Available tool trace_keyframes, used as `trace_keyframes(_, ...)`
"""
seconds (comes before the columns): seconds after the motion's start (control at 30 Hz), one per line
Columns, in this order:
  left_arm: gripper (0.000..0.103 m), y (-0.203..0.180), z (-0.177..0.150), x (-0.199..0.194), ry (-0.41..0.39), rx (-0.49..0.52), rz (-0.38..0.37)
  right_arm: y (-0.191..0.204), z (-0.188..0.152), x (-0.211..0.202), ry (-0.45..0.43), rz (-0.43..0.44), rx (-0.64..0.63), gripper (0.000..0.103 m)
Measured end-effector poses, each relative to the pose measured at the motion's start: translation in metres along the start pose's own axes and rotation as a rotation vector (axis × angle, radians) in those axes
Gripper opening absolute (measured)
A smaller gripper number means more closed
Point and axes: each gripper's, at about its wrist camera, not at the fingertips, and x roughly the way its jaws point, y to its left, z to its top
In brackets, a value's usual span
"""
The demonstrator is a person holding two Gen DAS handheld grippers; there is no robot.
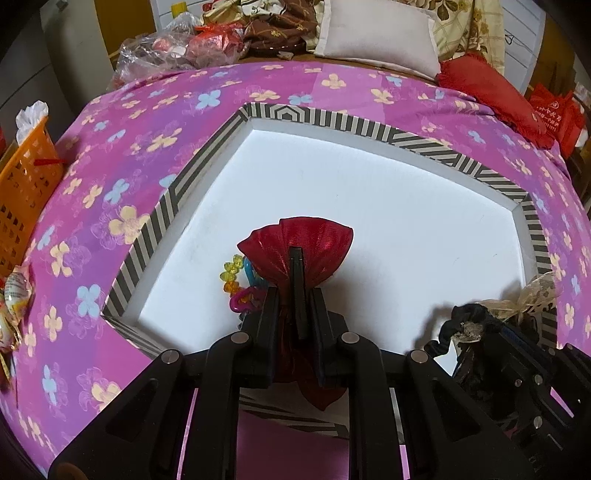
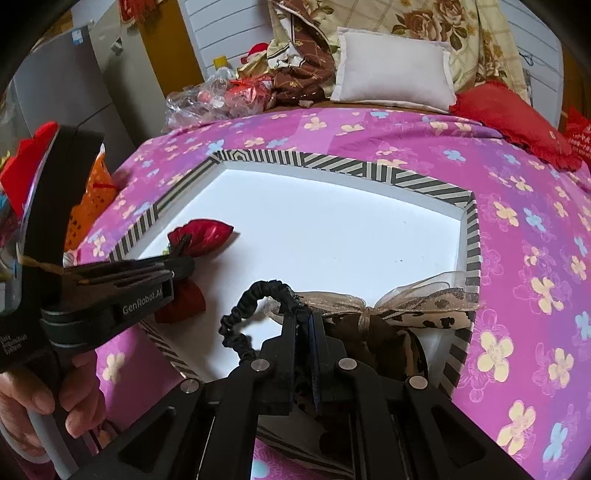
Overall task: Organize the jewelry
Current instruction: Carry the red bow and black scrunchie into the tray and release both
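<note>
Inside the striped-rim tray (image 1: 207, 162) (image 2: 471, 236), which lies on the purple floral bedspread (image 1: 92, 221) (image 2: 524, 258), both grippers work above the white tray floor.

Left gripper (image 1: 297, 291) (image 2: 181, 245): the fingers are pressed together on the neck of a red mesh pouch (image 1: 299, 251) (image 2: 201, 234). The gathered top of the pouch fans out beyond the fingertips toward the tray centre; the lower part of the pouch hangs behind the fingers, near the tray's front rim. In the right wrist view, a hand (image 2: 44, 402) grips the handle of this tool outside the tray's front-left corner.

Right gripper (image 2: 304, 328) (image 1: 491, 332): the fingers are closed on a black ruched hair band (image 2: 251, 314) (image 1: 461, 321) that carries a sheer leopard-print bow (image 2: 406, 306) (image 1: 535, 295). The band loops out to the left of the fingertips, above the tray floor. The bow spreads toward the tray's right rim, and its far tip overlaps that rim.

A cluster of coloured plastic beads (image 1: 236, 280) lies on the tray floor just beside the red mesh pouch, on the side nearer the tray's left rim. Its far end is hidden behind the left gripper.

Outside the tray: an orange basket (image 1: 22, 199) stands off its left side; a white pillow (image 1: 376, 33) (image 2: 395, 70) and a red cushion (image 1: 491, 96) (image 2: 517, 118) lie beyond its far rim.
</note>
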Motion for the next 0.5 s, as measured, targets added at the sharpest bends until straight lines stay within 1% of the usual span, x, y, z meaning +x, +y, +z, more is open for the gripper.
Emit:
trace_keyframes(0.03, 0.015, 0.0, 0.0, 0.0, -0.001, 0.0, -0.001, 0.001, 0.0, 0.0, 0.004, -0.006, -0.005, 0.01)
trace_keyframes(0.1, 0.016, 0.0, 0.0, 0.0, -0.001, -0.003, 0.0, 0.002, -0.003, 0.0, 0.008, -0.007, -0.011, 0.021)
trace_keyframes(0.13, 0.017, 0.0, -0.001, 0.0, -0.002, -0.003, 0.001, 0.002, -0.004, -0.001, 0.007, -0.003, -0.01, 0.032)
trace_keyframes(0.17, 0.018, 0.0, -0.002, -0.001, -0.003, -0.004, -0.001, 0.001, -0.005, -0.003, 0.004, 0.005, -0.007, 0.036)
trace_keyframes(0.23, 0.024, 0.001, -0.003, -0.002, -0.005, -0.009, -0.003, 0.002, -0.008, -0.007, 0.001, 0.004, -0.007, 0.036)
trace_keyframes(0.37, 0.03, 0.004, -0.006, -0.01, -0.02, -0.018, -0.013, 0.004, -0.012, -0.019, -0.017, 0.002, -0.011, 0.036)
trace_keyframes(0.4, 0.037, 0.005, -0.007, -0.013, -0.027, -0.018, -0.014, 0.005, -0.012, -0.024, -0.026, 0.001, -0.012, 0.036)
trace_keyframes(0.43, 0.046, 0.006, -0.007, -0.016, -0.035, -0.02, -0.016, 0.006, -0.013, -0.028, -0.036, -0.003, -0.011, 0.036)
trace_keyframes(0.5, 0.056, 0.008, -0.009, -0.026, -0.058, -0.026, -0.021, 0.007, -0.015, -0.038, -0.055, -0.006, -0.004, 0.04)
